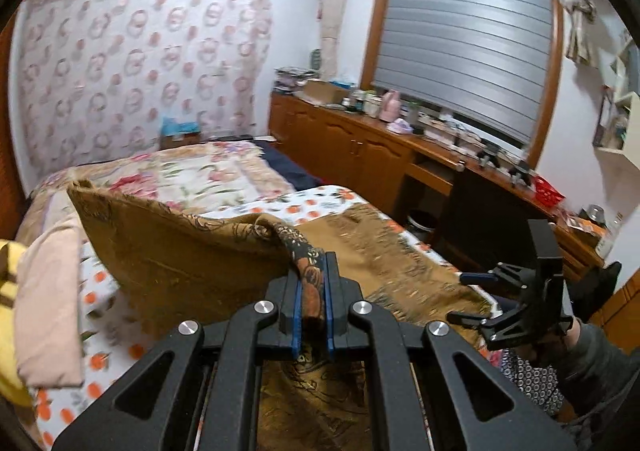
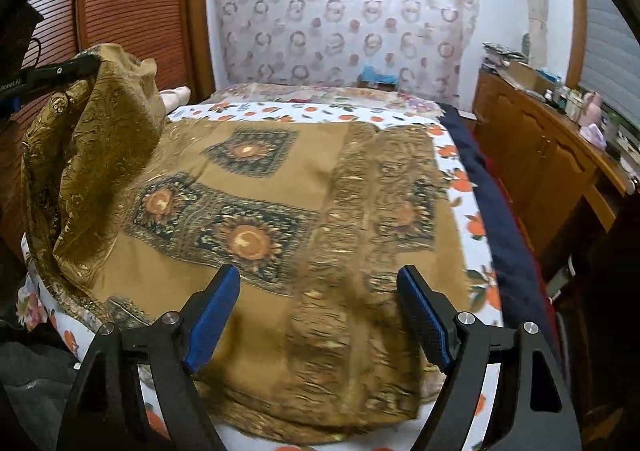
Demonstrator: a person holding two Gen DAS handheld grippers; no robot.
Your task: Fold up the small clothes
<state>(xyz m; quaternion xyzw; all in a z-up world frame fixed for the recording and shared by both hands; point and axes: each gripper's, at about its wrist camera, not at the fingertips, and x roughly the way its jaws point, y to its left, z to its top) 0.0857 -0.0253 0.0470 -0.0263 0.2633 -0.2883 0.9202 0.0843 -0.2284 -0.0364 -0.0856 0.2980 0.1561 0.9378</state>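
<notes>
Mustard-brown patterned cloth with dark sunflower squares (image 2: 256, 211) lies spread over a white bed sheet printed with orange fruit (image 2: 464, 187), covering most of the near end of the bed. The left gripper (image 1: 310, 283) pinches a bunched corner of this cloth between its blue pads (image 1: 297, 311), the jaws pressed together on the fabric. In the right wrist view that corner is raised at the far left, and the cloth hangs from it in a draped fold above the flat part. The right gripper (image 2: 320, 315) hovers over the near edge of the cloth with its jaws spread wide, nothing between its blue-faced fingers (image 2: 212, 315). In the left wrist view it shows at the right, a dark sleeve (image 1: 596, 363) behind it. A pale pink folded blanket (image 1: 48, 303) sits at the left of the bed. A long wooden cabinet (image 1: 360, 147) with a cluttered top runs along the wall under a grey slatted window blind (image 1: 464, 43).
</notes>
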